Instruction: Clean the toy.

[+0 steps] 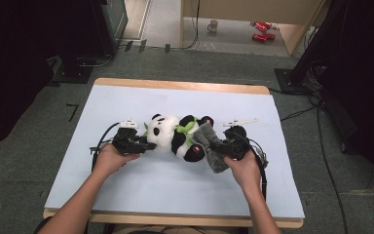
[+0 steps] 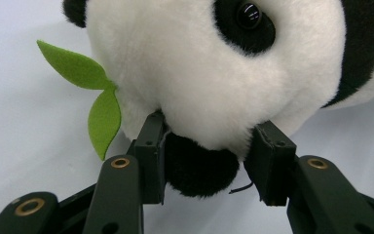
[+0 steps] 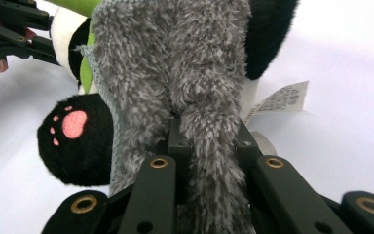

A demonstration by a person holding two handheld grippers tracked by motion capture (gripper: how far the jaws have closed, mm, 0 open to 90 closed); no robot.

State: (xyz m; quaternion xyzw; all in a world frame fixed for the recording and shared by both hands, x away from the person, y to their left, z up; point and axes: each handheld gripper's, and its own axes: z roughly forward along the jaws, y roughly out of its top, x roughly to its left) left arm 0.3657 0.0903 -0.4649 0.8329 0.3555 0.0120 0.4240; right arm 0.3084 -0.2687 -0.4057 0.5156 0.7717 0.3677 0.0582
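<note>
A black-and-white plush panda lies on its side in the middle of the pale sheet, head to the left, with green felt leaves by its cheek. My left gripper is shut on the panda's head; a black ear sits between its pads. A fuzzy grey cloth drapes over the panda's lower body and paws. My right gripper is shut on a fold of that grey cloth. A black foot with a pink paw print pokes out from under the cloth.
The pale sheet covers a wooden table. A white label hangs from the panda's rear. On the floor beyond stand a mug and red items. Dark equipment stands flank the table.
</note>
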